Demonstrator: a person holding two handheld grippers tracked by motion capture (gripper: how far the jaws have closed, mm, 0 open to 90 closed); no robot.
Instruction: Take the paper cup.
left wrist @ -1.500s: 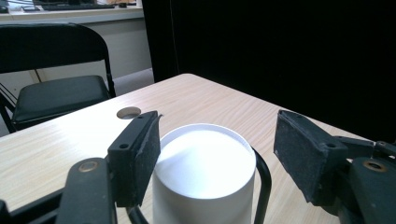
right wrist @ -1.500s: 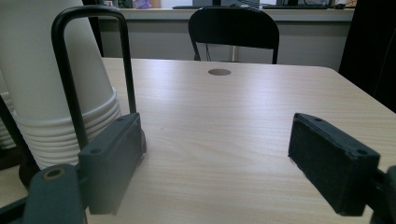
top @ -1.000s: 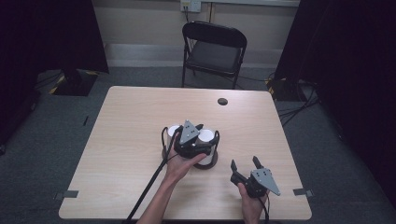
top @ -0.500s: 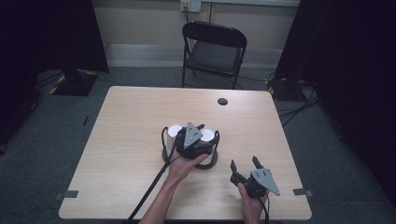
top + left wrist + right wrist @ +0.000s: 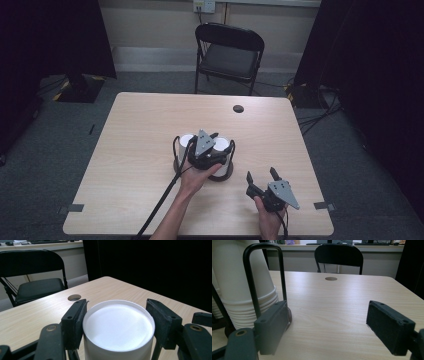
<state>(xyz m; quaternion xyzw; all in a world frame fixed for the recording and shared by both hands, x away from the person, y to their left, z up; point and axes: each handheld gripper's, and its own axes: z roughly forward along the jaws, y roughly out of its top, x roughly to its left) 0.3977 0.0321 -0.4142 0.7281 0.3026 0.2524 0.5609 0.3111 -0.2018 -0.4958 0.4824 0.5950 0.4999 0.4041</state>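
High view is showing the left claw [image 5: 214, 139] sitting over a black wire holder [image 5: 227, 172] near the middle of the counter [image 5: 135, 145], with two stacks of white cups standing inverted in it. Left gripper view is showing the jaws straddling the top of one cup stack [image 5: 118, 327]: the left-hand pad is touching or all but touching the wall, while the other is standing just clear, so the claw is open around the cup and not yet clamped. Judged from this, the hand is lining up to pinch the uppermost cup and lift it off its stack.

Right claw [image 5: 262, 176] is resting low near the front right of the counter, jaws spread wide on nothing. Right gripper view is placing it just beside the holder's upright loop [image 5: 263, 277] and the nested cup rims [image 5: 249, 307], probably waiting to steady the holder or take the cup.

Open counter is lying all round, widest to the left and toward the far edge, where a cable hole [image 5: 238, 108] is sitting. A folding chair [image 5: 229, 55] is standing beyond that edge, well apart
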